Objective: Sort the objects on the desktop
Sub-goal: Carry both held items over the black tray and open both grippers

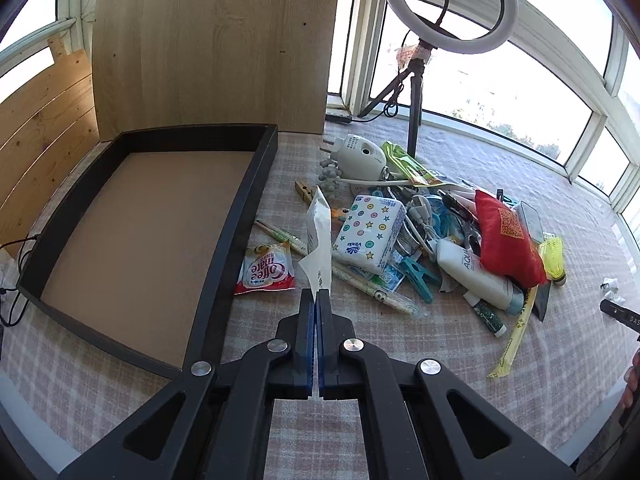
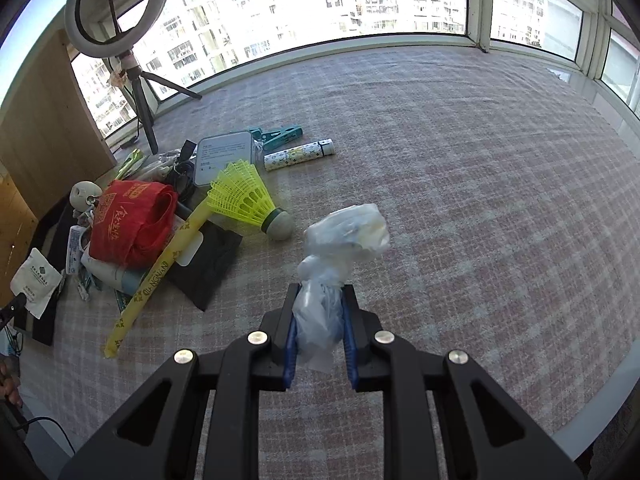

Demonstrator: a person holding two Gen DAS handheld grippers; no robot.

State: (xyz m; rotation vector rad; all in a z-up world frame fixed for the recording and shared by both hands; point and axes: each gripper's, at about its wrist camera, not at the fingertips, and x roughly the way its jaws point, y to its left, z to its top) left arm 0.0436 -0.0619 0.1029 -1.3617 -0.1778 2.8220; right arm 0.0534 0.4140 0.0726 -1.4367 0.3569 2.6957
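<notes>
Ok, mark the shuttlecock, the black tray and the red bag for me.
shuttlecock [image 2: 256,204]: right wrist view, on its yellow skirt.
black tray [image 1: 240,216]: left wrist view, on its right wall.
red bag [image 2: 128,220]: right wrist view, on the middle of its crumpled front.

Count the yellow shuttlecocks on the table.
1: the yellow shuttlecock lies on the tablecloth near the red bag; others could be buried in the clutter.

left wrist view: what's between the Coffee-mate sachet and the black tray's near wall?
Nothing: only bare checked tablecloth separates the Coffee-mate sachet from the black tray wall, seen in the left wrist view.
</notes>
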